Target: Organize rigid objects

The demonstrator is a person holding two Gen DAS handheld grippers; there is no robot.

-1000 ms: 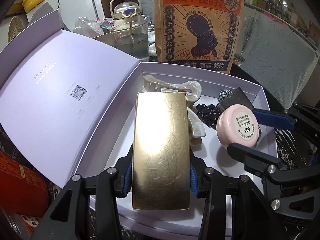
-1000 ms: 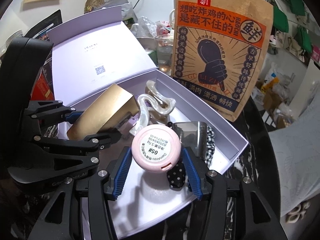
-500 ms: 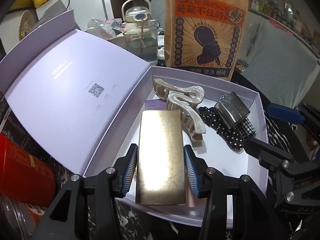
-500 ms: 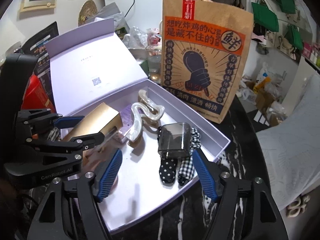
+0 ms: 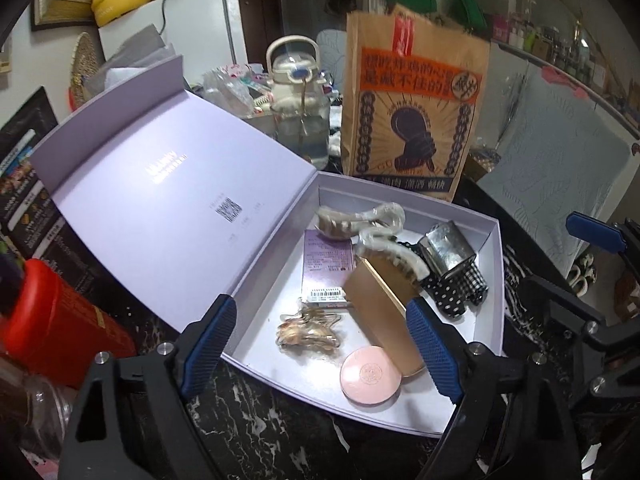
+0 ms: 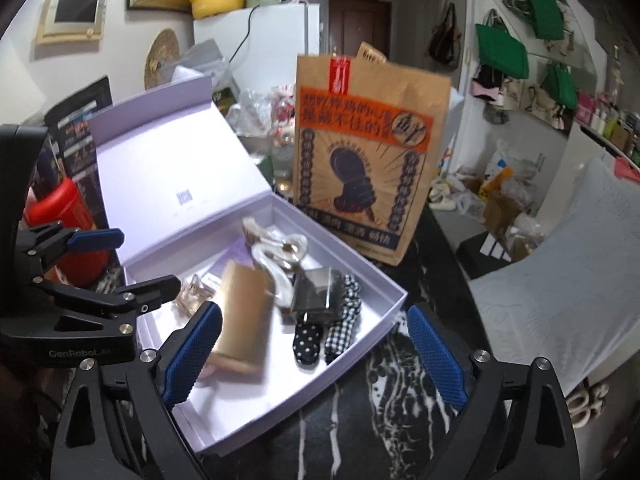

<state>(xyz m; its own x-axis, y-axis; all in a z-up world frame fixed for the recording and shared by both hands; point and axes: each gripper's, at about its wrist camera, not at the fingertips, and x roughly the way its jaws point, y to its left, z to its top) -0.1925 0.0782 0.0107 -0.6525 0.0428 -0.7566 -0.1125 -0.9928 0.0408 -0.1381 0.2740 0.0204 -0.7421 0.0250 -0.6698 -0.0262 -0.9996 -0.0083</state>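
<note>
An open lilac gift box sits on the dark marble table. In it a gold rectangular case lies tilted, its lower end by a round pink compact. Pearly claw clips, a purple card, a small gold clip, a dark metallic case and dotted scrunchies lie around it. My left gripper hangs above the box's near edge, its jaws opening and touching nothing. My right gripper is also opening and grips nothing.
The box's lid stands open on the left. A tall brown paper bag stands right behind the box, and a clear water jug is beside it. A red canister and a glass jar crowd the left.
Both grippers opened and pulled up and back. The left one let go of the gold case, which now lies tilted in the box. The right one dropped the pink compact near the front.
</note>
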